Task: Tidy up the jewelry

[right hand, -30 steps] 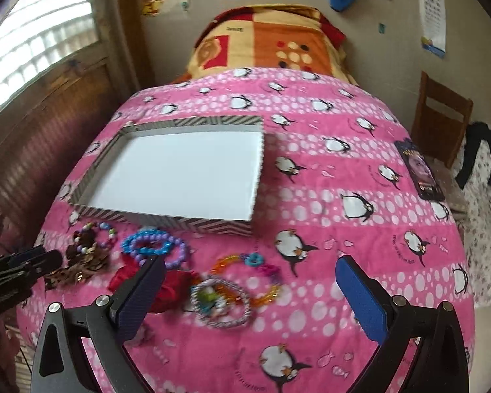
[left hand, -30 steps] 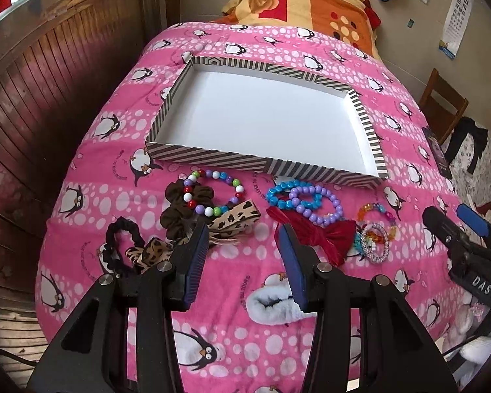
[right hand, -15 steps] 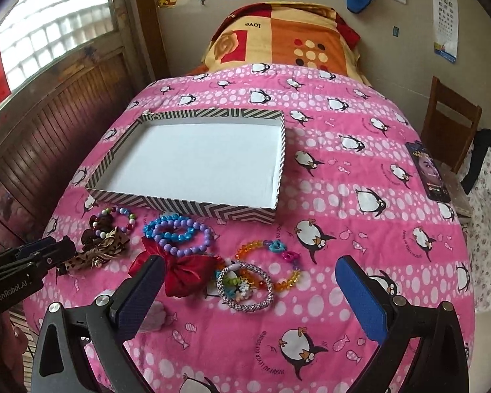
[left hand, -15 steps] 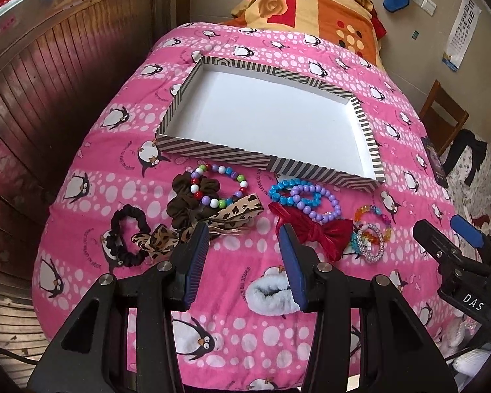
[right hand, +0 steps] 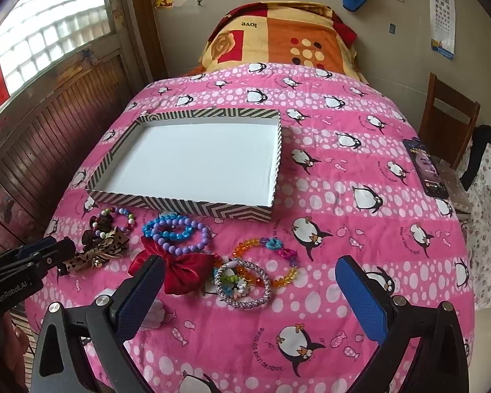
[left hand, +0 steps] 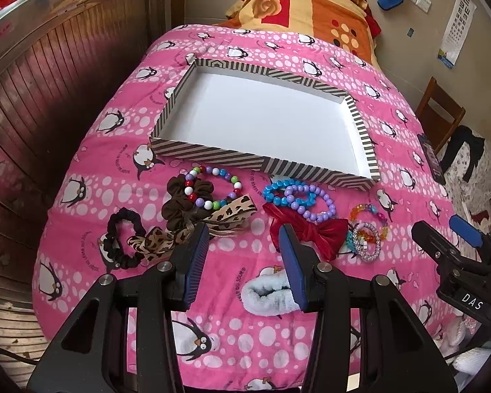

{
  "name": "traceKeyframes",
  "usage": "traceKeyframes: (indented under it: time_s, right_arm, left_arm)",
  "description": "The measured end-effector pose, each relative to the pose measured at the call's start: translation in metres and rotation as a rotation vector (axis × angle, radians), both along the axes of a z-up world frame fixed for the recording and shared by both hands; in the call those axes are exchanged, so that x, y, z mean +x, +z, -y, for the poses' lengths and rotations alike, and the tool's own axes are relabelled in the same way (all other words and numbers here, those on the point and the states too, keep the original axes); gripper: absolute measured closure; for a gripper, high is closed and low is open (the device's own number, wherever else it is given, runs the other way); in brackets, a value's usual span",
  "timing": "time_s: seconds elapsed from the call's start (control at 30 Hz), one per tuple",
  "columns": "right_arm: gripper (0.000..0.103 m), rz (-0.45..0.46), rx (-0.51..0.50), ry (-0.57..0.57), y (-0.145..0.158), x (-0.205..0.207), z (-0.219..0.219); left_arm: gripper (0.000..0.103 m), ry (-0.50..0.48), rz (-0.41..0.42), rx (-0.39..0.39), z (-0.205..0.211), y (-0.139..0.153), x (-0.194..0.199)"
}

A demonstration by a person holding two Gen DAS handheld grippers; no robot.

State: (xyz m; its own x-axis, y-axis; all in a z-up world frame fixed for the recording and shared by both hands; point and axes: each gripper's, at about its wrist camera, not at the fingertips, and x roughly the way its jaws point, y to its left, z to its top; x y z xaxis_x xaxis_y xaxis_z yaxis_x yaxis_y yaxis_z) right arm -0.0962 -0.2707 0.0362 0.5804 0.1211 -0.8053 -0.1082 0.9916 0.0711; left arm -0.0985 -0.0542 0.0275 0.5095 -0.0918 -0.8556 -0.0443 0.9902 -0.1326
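Note:
A striped box lid [left hand: 209, 155] [right hand: 180, 201] with a white inside lies on the pink penguin blanket. In front of it lie a multicolour bead bracelet [left hand: 212, 185], a brown scrunchie [left hand: 176, 203], leopard bows [left hand: 232, 214], a black scrunchie [left hand: 122, 240], blue and purple bead bracelets [left hand: 298, 198] [right hand: 176, 231], a red velvet bow [left hand: 314, 232] [right hand: 183, 268], a braided bangle [right hand: 242, 283] and an orange bead bracelet [right hand: 278, 255]. My left gripper [left hand: 244, 255] is open and empty, above the blanket just short of the bows. My right gripper [right hand: 248, 293] is wide open and empty, over the bangle.
A white fluffy item [left hand: 270, 294] lies on the blanket near the front edge. A phone [right hand: 425, 167] lies at the bed's right side. A wooden chair [right hand: 448, 111] stands right of the bed. A wood-panelled wall [left hand: 42, 98] runs along the left. A folded orange quilt [right hand: 278, 42] sits at the bed's head.
Both grippers have drawn back and risen from the blanket, so the box and jewelry look smaller and lie further ahead. Both stay open and empty. Nothing on the bed moved.

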Motion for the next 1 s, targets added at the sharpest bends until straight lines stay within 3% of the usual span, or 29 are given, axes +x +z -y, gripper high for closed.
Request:
traceKeyframes:
  time_s: [0.67,1.0]
  right_arm:
    - [0.000,-0.044,0.029,0.013,-0.0069,0.0004,-0.0009]
    - [0.000,-0.021,0.017,0.028,-0.0038,-0.0012,-0.0059]
  left_arm:
    - [0.059,-0.003,-0.016,0.049,0.0023,-0.0053,0.0079]
    - [0.059,-0.001,-0.019,0.055,0.0022,-0.0073,0.0081]
